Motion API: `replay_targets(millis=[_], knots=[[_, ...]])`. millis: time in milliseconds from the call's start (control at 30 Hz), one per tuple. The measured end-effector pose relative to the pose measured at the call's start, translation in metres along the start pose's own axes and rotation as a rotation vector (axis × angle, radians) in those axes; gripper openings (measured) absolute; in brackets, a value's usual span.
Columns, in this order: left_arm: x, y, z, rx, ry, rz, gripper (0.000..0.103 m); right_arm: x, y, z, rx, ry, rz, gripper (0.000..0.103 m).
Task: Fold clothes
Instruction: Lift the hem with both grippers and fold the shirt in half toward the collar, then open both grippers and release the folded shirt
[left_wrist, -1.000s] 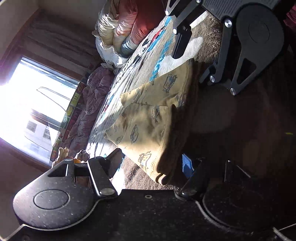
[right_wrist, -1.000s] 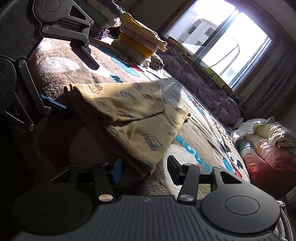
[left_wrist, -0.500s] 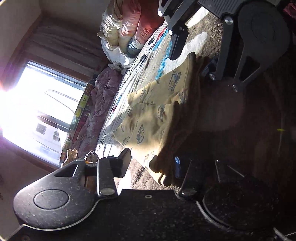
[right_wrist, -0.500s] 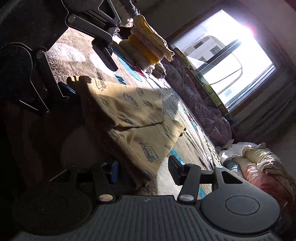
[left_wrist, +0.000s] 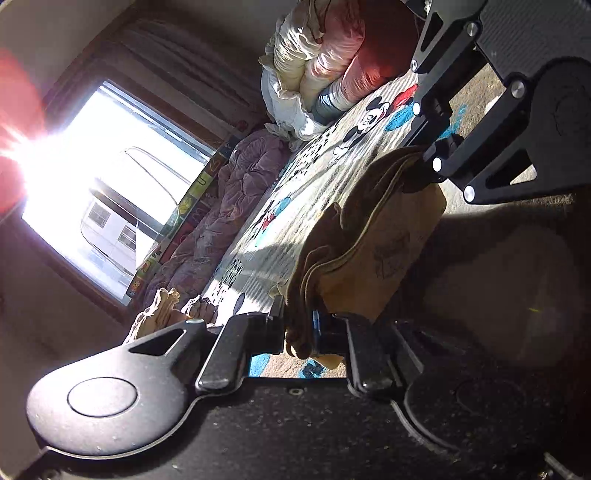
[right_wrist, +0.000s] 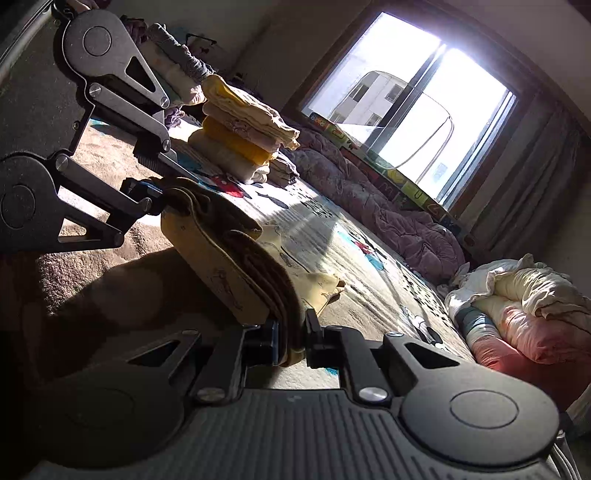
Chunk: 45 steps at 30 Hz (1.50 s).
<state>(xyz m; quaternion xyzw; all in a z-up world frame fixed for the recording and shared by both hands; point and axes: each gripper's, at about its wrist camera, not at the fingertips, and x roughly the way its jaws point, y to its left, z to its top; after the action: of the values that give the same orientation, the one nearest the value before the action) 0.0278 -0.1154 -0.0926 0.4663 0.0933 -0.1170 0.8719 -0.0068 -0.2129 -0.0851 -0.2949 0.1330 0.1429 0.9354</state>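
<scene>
1. The left gripper (left_wrist: 299, 334) is clamped on one end of the pale yellow cotton garment printed with small cartoon vehicles (left_wrist: 373, 236); several layers of cloth bunch between its jaws.
2. The right gripper (right_wrist: 291, 343) pinches the other end of the same thick edge, so the garment hangs between the two tools, lifted above the beige plush cartoon-mouse rug (right_wrist: 354, 266).
3. The far part of the garment trails down onto the rug, its corner resting there.
4. Likely slip: the stacked layers are thick, and an inner one could slide out of either grip if the tools pull apart too hard.
5. If the trailing end drags over the plush pile, it may crumple and spoil the fold.
6. A stack of folded yellow and cream clothes (right_wrist: 243, 136) stands beyond; a careless swing could topple it.
</scene>
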Motion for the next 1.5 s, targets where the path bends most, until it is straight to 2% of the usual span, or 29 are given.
replay_targets(millis=[200, 567, 967, 1033, 1167, 1200, 1333, 1433, 1500], knots=[[0.046, 0.026, 0.012, -0.054, 0.013, 0.012, 0.012, 0.042, -0.034, 0.010, 0.051, -0.035, 0.008, 0.014], [0.135, 0.047, 0.016, -0.119, 0.035, 0.018, 0.012, 0.135, -0.074, 0.014, 0.162, -0.061, 0.057, 0.014], [0.201, 0.044, 0.000, -0.182, 0.068, -0.031, 0.012, 0.204, -0.093, 0.014, 0.243, 0.003, 0.101, 0.014], [0.211, 0.043, -0.003, -0.199, 0.077, -0.040, 0.015, 0.214, -0.094, 0.014, 0.259, 0.023, 0.099, 0.015], [0.223, 0.049, -0.010, -0.254, 0.099, -0.005, 0.031, 0.231, -0.094, 0.012, 0.303, 0.064, 0.081, 0.018], [0.225, 0.052, -0.012, -0.269, 0.107, 0.010, 0.031, 0.236, -0.094, 0.011, 0.313, 0.076, 0.074, 0.024], [0.220, 0.069, -0.015, -0.346, 0.119, 0.031, 0.031, 0.236, -0.108, 0.005, 0.406, 0.083, 0.003, 0.029], [0.210, 0.079, -0.012, -0.416, 0.100, -0.020, 0.031, 0.219, -0.120, 0.002, 0.419, 0.041, -0.034, 0.029], [0.204, 0.082, -0.010, -0.464, 0.072, -0.116, 0.031, 0.211, -0.120, 0.003, 0.397, 0.012, -0.001, 0.029]])
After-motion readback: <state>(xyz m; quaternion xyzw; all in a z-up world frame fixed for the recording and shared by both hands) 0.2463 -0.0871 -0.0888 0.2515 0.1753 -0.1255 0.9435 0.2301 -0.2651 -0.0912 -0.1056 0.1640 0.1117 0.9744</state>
